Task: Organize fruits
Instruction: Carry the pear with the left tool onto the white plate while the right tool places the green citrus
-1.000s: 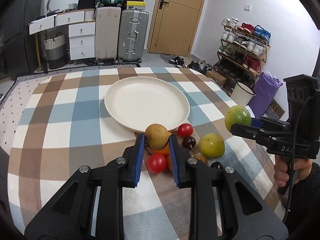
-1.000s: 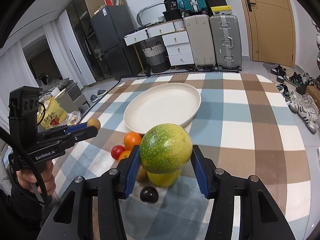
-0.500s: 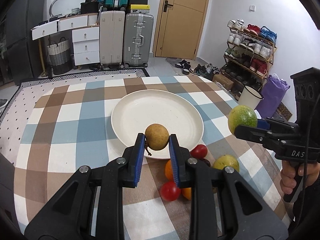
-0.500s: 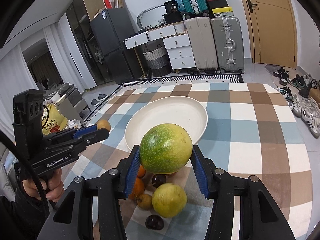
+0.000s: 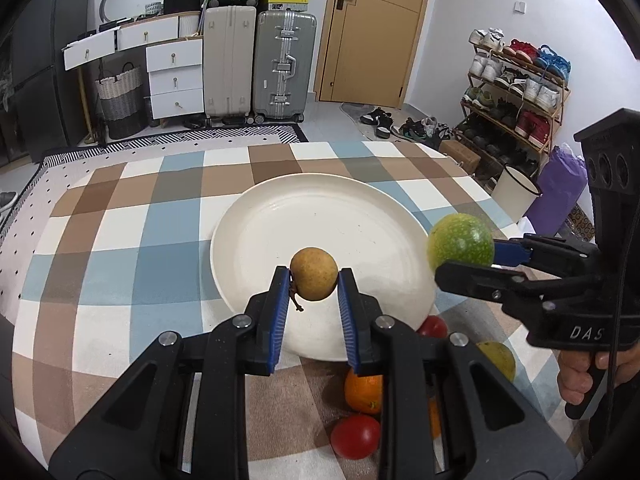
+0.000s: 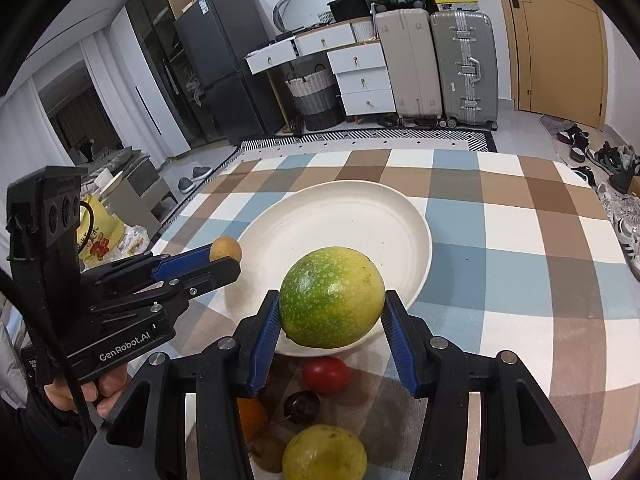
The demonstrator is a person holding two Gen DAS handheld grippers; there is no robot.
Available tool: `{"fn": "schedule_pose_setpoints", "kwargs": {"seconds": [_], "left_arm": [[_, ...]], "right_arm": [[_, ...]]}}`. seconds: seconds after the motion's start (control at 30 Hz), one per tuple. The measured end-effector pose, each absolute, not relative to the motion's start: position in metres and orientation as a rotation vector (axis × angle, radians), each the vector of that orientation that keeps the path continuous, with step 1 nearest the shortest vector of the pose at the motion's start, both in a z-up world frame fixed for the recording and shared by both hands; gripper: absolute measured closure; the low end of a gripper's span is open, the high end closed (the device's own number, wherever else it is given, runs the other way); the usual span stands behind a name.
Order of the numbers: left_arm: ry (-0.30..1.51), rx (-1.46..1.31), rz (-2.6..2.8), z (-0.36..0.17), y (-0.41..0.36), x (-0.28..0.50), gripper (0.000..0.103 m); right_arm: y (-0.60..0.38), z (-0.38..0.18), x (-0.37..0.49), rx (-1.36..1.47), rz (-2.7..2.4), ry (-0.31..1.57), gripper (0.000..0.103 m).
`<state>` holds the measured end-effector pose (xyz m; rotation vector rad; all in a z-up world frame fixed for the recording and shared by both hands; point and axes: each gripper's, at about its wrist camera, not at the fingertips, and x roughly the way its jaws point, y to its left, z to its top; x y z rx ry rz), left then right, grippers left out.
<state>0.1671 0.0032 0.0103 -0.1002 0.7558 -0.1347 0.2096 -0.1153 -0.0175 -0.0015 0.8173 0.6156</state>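
Left wrist view: the left gripper clasps a small round tan-brown fruit above the round cream plate; the right gripper grasps a large mottled green-yellow fruit.

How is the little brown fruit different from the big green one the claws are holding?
The brown fruit is much smaller than the green fruit. The brown fruit is plain tan with a short stem; the green fruit is speckled green fading to yellow. The left claw pinches the brown fruit with its fingers close together, while the right claw spreads wider around the green fruit. Both are roundish and held up over the near edge of the white plate.
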Motion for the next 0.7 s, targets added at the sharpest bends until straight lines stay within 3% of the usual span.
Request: {"fn": "schedule_pose_setpoints", "kwargs": {"seconds": [0.7], "left_arm": [[0.849, -0.107, -0.110, -0.033, 0.000, 0.200, 0.081]], "right_arm": [[-0.099, -0.044, 0.241, -0.042, 0.591, 0.902, 0.052]]}}
